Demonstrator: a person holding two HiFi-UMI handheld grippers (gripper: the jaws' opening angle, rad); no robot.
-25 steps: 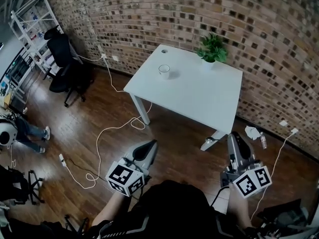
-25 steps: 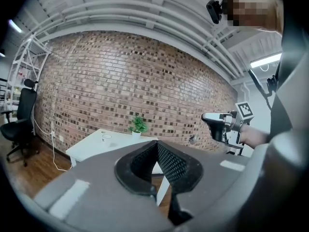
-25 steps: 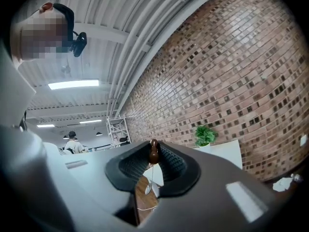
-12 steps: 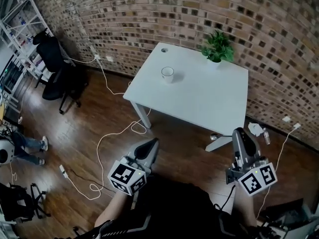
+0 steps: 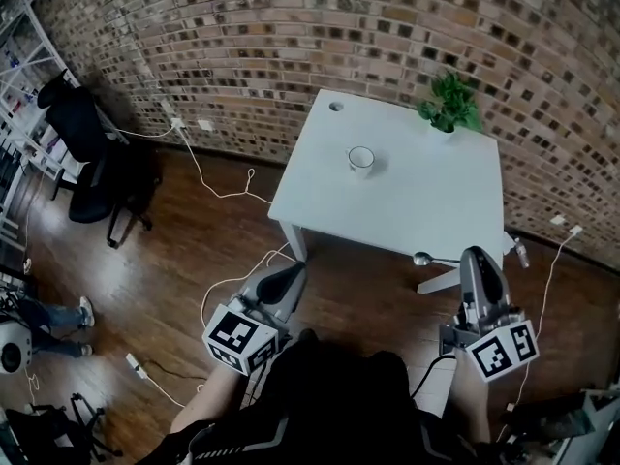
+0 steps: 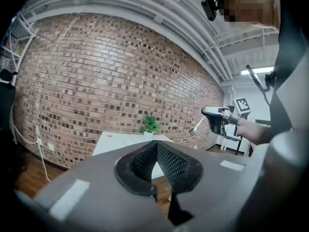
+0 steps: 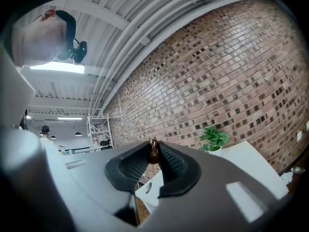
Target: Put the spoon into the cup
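The right gripper [image 5: 475, 257] was clamped on the handle of the spoon [image 5: 424, 259]. The spoon's bowl stuck out sideways to the left, about level with the near edge of the table [image 5: 426, 197]. The left gripper [image 5: 293, 273] had its jaws together with nothing in them. The cup [image 5: 360, 160] stood upright on the far half of the table, left of a potted plant [image 5: 450, 105], and both grippers were well short of it. To carry the spoon well, I judged the right gripper should keep its firm hold and come over the cup's mouth. It should then tip the spoon bowl-down and lower it inside before letting go, so the light cup was not knocked. No brand or lettering could be read; only the black-and-white square markers [image 5: 502, 350] on the grippers' cubes showed.
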